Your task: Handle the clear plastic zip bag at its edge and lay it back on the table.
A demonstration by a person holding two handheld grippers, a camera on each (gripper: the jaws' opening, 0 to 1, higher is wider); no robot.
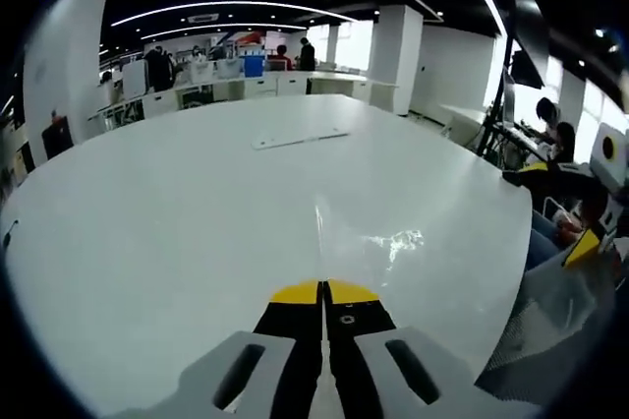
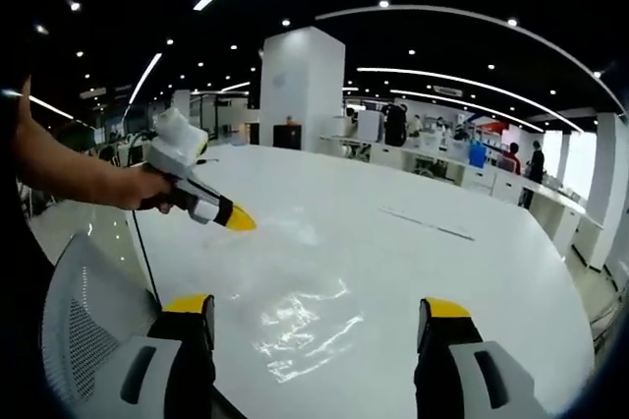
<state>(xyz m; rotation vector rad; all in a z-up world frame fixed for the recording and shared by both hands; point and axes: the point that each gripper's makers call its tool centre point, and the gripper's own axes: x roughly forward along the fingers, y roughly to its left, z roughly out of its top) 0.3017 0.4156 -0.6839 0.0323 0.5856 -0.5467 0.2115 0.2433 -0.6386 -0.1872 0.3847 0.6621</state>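
Left tool point(image 1: 323, 293) is sitting closest to the lens in the left gripper view, yellow-tipped jaws pressed together and pinching the edge of the clear zip bag point(image 1: 346, 232), which is stretching forward over the white desk point(image 1: 177, 193). A flat strip point(image 1: 298, 139) is lying farther out on the desk. In the right gripper view, a hand point(image 2: 147, 190) is gripping the left tool at the bag's edge, the bag point(image 2: 300, 326) is lying crumpled on the desk, and the right tool point(image 2: 319, 316) is hanging above it, jaws spread wide.
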